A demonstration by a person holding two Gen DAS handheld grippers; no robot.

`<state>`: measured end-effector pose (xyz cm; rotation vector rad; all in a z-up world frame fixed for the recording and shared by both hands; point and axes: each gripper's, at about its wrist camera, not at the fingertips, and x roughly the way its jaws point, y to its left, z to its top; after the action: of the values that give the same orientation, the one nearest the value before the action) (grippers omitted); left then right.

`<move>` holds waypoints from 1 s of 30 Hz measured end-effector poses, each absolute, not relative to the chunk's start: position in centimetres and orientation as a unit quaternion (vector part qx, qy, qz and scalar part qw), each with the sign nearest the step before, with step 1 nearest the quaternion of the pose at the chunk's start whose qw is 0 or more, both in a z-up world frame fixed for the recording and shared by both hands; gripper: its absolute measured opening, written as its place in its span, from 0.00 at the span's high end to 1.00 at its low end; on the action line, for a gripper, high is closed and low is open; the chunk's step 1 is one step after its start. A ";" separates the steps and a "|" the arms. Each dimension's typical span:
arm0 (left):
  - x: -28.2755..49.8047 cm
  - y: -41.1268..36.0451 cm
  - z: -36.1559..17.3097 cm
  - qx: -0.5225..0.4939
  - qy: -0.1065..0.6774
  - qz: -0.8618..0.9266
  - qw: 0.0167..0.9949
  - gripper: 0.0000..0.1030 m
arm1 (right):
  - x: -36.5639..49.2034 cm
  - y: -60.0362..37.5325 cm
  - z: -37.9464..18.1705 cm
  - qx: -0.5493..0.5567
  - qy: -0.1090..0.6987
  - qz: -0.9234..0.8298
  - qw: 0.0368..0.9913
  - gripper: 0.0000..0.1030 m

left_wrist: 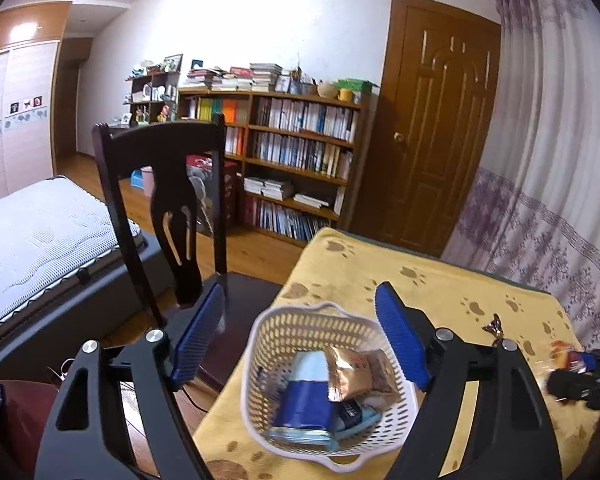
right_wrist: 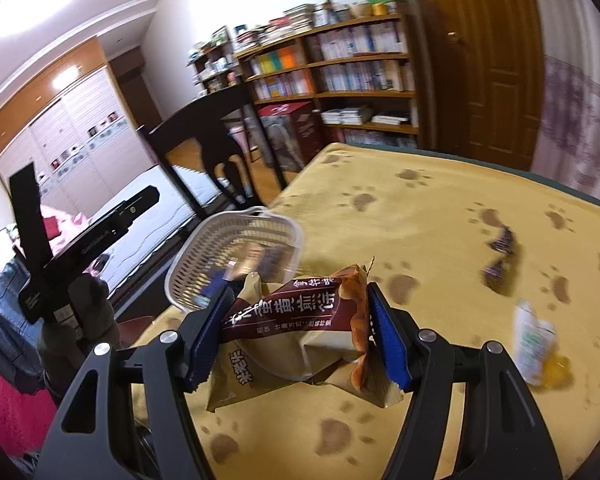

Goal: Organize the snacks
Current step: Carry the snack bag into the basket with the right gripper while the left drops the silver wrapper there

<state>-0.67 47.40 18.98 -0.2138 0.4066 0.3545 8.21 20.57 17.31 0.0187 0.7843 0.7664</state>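
- A brown snack packet point(right_wrist: 300, 320) is pinched between the blue pads of the right gripper point(right_wrist: 300, 332), and it is carried clear of the yellow paw-print cloth point(right_wrist: 440, 208), as far as can be judged.
- A second tan wrapper seems to be caught beneath the first; whether one packet or two are clamped cannot be told for sure.
- The white basket point(left_wrist: 260, 344) is found at the near left corner of the table, just ahead and left of the held packet in the right wrist view.
- Several snacks are already seen inside the basket: a blue-and-white pack point(left_wrist: 306, 396) and a gold wrapper point(left_wrist: 348, 372) among them.
- The left gripper point(left_wrist: 300, 344) is held spread wide, with nothing between its pads; the basket is framed between them, but no contact with the rim is shown.
- Still out on the cloth: a dark twisted candy point(right_wrist: 500, 256), a white-and-green sachet point(right_wrist: 534, 336) and a yellow sweet point(right_wrist: 556, 368) just beside it.
- The step in hand is judged to be the carry to the basket, mid-task.
- Next, the packet must be brought over the basket's opening and the pads released; the wide packet may snag on the rim, so a centred drop is called for.
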 end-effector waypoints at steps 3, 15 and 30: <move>-1.6 48.0 19.6 -0.101 0.186 0.192 0.958 0.19 | 8.6 23.6 17.0 0.001 0.377 0.384 0.843 0.35; -3.7 50.9 20.8 -0.126 0.160 0.226 0.953 0.14 | 10.5 33.9 15.9 -0.001 0.380 0.432 0.818 0.34; -3.6 50.9 21.0 -0.131 0.162 0.220 0.953 0.13 | 12.8 32.2 15.1 0.033 0.389 0.409 0.825 0.30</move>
<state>-3.64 50.95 20.97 -0.2665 0.3301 0.4467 12.80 32.16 15.13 0.0706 0.8276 0.8698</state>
